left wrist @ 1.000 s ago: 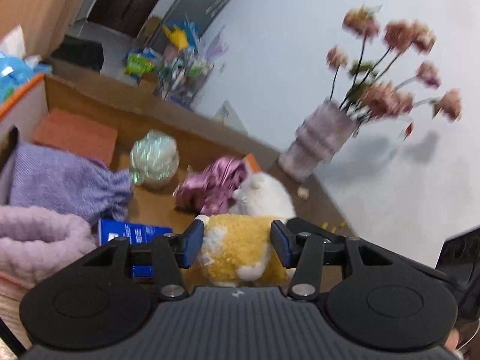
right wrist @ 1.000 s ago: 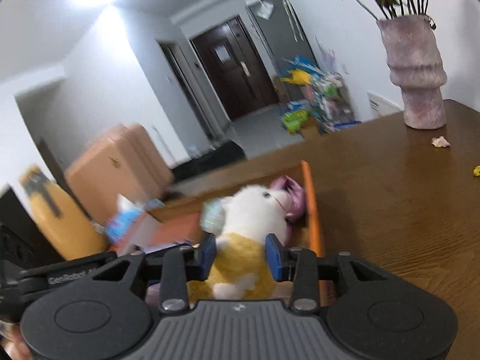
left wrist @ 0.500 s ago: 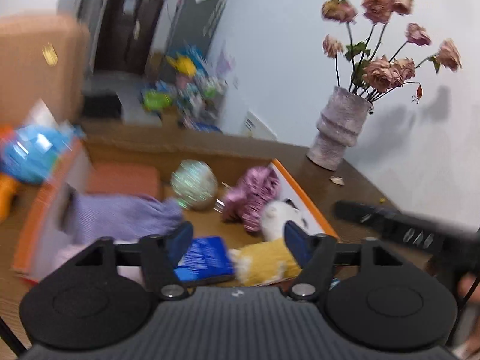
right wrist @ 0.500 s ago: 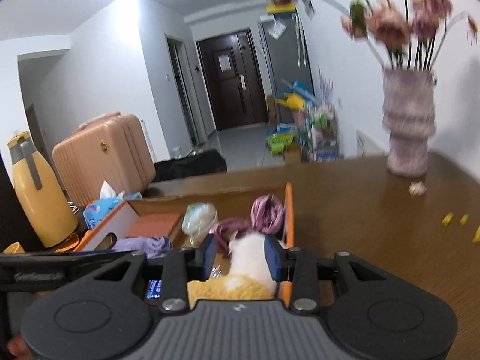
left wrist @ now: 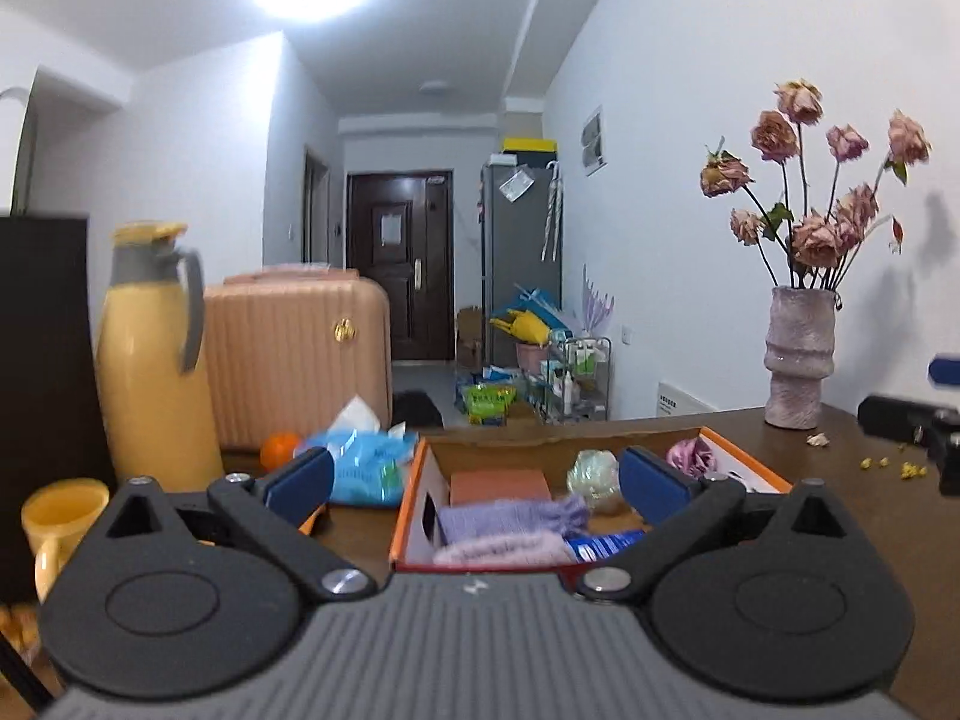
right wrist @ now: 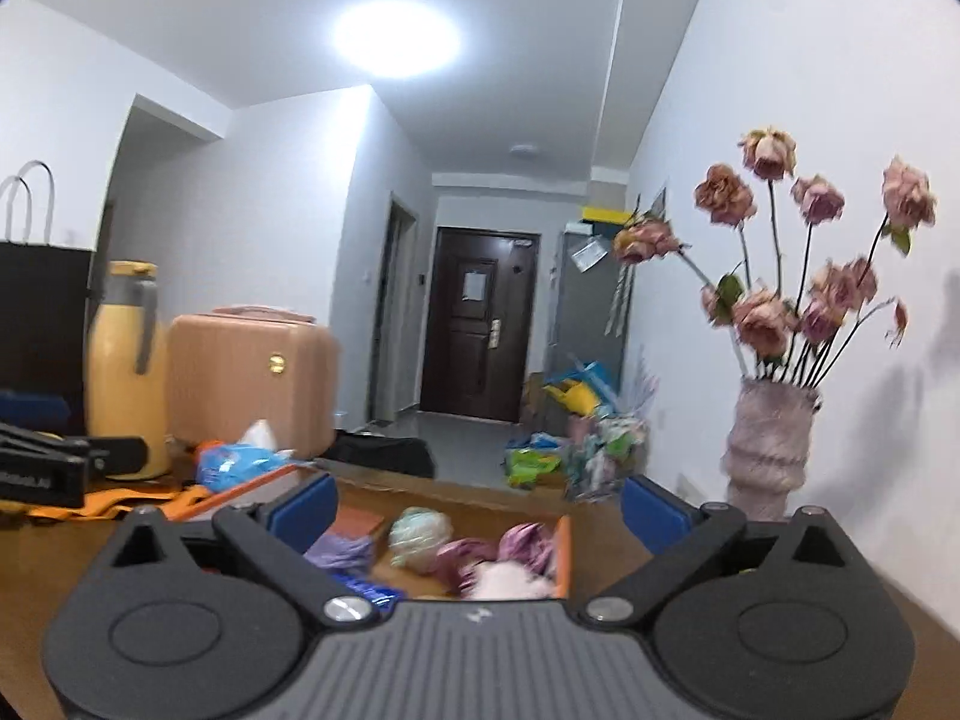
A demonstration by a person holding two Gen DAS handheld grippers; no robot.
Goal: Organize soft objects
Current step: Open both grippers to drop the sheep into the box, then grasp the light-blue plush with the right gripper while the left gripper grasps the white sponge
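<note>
The fingers of the left gripper (left wrist: 474, 483) and right gripper (right wrist: 477, 504) are spread wide, grasping nothing. The plush toy (right wrist: 510, 582) lies in the orange-rimmed box (left wrist: 411, 504) beside a purple cloth (left wrist: 510, 516). A vase (left wrist: 801, 357) stands beyond on the table (left wrist: 870, 516), a yellow thermos (left wrist: 153, 360) to the left.
</note>
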